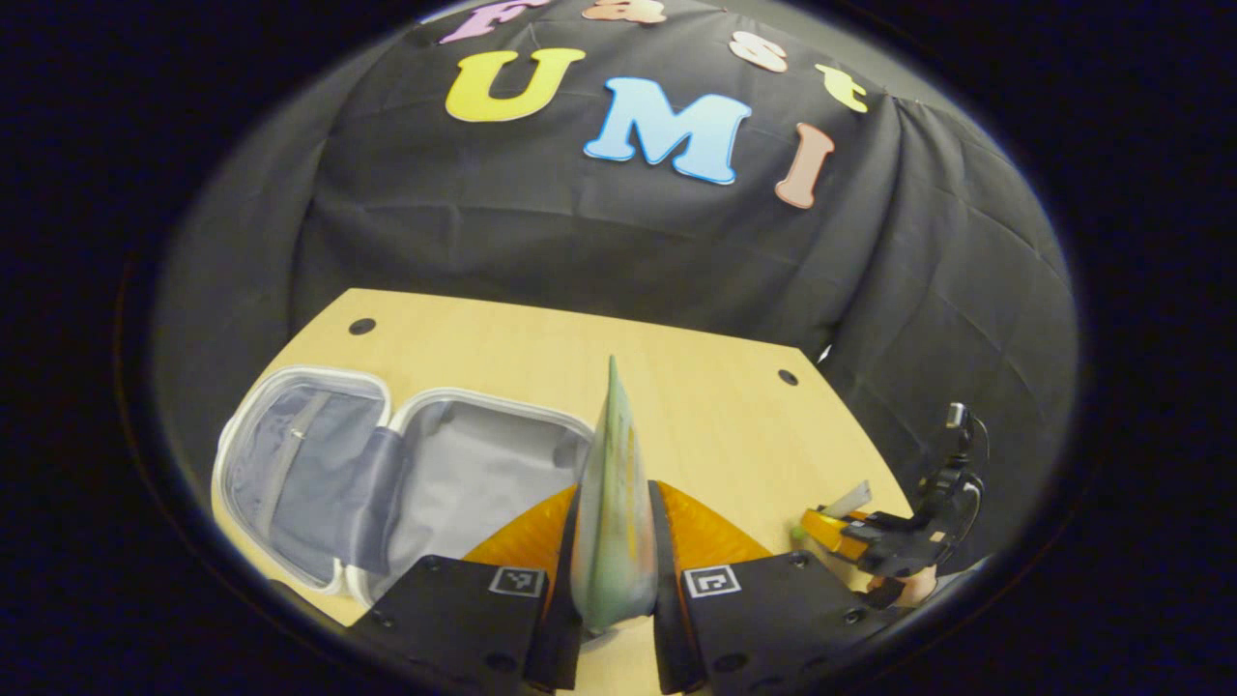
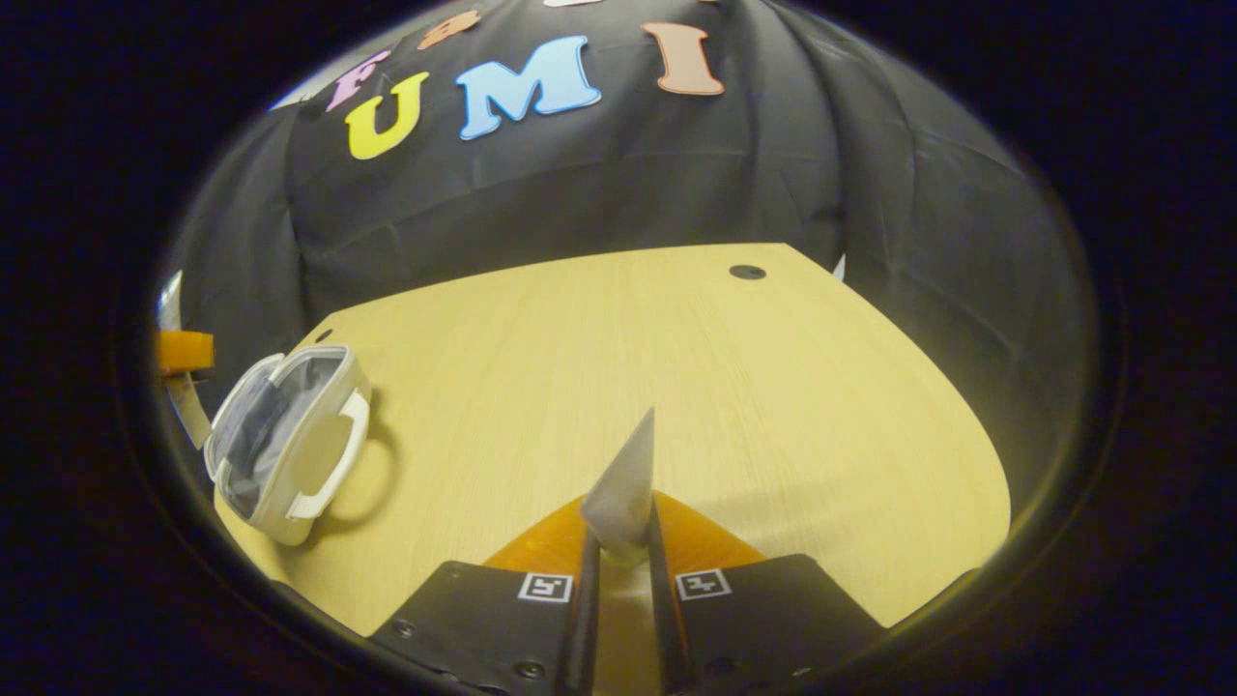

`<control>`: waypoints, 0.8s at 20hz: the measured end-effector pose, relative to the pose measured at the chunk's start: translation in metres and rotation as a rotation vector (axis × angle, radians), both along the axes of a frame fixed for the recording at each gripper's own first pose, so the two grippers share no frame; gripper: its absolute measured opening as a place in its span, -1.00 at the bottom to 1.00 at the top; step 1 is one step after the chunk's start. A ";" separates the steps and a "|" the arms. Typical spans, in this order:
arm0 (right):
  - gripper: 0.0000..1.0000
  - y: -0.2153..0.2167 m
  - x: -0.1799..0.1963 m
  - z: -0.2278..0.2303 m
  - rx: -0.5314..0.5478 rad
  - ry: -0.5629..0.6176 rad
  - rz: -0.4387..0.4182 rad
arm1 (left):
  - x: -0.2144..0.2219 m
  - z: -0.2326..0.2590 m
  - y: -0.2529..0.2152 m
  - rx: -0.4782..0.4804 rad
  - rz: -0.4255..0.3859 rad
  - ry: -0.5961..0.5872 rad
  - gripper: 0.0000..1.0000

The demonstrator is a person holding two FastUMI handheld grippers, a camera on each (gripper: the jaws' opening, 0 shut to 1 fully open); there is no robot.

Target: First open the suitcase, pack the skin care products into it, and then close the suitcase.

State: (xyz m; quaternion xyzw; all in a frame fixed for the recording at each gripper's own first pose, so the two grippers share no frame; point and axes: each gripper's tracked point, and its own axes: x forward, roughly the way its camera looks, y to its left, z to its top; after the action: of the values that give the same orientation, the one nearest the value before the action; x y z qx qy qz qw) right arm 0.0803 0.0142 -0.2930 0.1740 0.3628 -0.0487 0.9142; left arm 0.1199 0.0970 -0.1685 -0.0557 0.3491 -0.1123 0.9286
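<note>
Suitcase (image 1: 406, 474) is lying open on the table (image 1: 696, 387), its two grey-lined halves spread flat at the near left in the left gripper view, and seen from the right gripper view it is sitting at the far left of the table with its white handle (image 2: 333, 454) facing out. Left gripper (image 1: 614, 580) is closing both fingers on a thin, flat sachet (image 1: 614, 503), pale green and held on edge so it is pointing up and away. Right gripper (image 2: 623, 551) is likewise pinching a smaller pale sachet (image 2: 623, 483) between nearly closed fingers, hovering over the bare middle of the table, well apart from the suitcase. Each sachet is looking light, soft and bendy, likely a slick foil or plastic pack, so it is probably apt to droop or slide if pinched only at a corner; gripping across the flat faces low down, as both are doing now, seems the safest hold. By my reading, the opening step is done and packing is under way: the left sachet is sitting just right of the open shell, and the next move is probably calling for a short carry over the rim before letting go. Lid is probably light and floppy at its hinge, best taken by the rim or the handle.
</note>
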 end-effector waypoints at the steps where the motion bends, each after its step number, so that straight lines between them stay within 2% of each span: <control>1: -0.64 0.002 -0.006 0.002 0.008 0.011 -0.029 | 0.003 -0.008 0.016 0.016 0.004 0.030 -0.24; 3: -0.62 0.014 -0.024 0.016 0.036 0.022 -0.075 | 0.007 -0.033 0.043 0.044 -0.013 0.114 -0.17; 4: -0.63 0.023 -0.034 0.024 0.043 0.029 -0.093 | 0.009 -0.048 0.052 0.061 -0.024 0.166 -0.24; 5: -0.63 0.035 -0.046 0.032 0.048 0.033 -0.104 | 0.010 -0.063 0.061 0.069 -0.039 0.216 -0.17; 6: -0.63 0.046 -0.057 0.041 0.051 0.037 -0.114 | 0.011 -0.077 0.067 0.072 -0.052 0.263 -0.24; 9: -0.63 0.091 -0.079 0.069 0.071 0.032 -0.093 | 0.012 -0.117 0.088 0.122 -0.085 0.368 -0.23; 11: -0.63 0.120 -0.083 0.091 0.080 0.018 -0.058 | 0.018 -0.125 0.100 0.150 -0.094 0.356 -0.16; 12: -0.63 0.136 -0.082 0.104 0.092 0.005 -0.035 | 0.022 -0.123 0.098 0.146 -0.100 0.332 -0.05; 14: -0.63 0.170 -0.074 0.125 0.111 -0.021 0.022 | 0.027 -0.109 0.101 0.142 -0.105 0.269 0.83; 16: -0.63 0.206 -0.061 0.143 0.131 -0.049 0.094 | 0.029 -0.092 0.114 0.142 -0.090 0.199 0.75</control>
State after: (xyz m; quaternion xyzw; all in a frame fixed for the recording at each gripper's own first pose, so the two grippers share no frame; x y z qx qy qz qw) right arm 0.0189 0.2198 -0.1496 0.2171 0.3506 0.0224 0.9107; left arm 0.1493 0.2105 -0.2602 0.0151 0.4489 -0.1226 0.8850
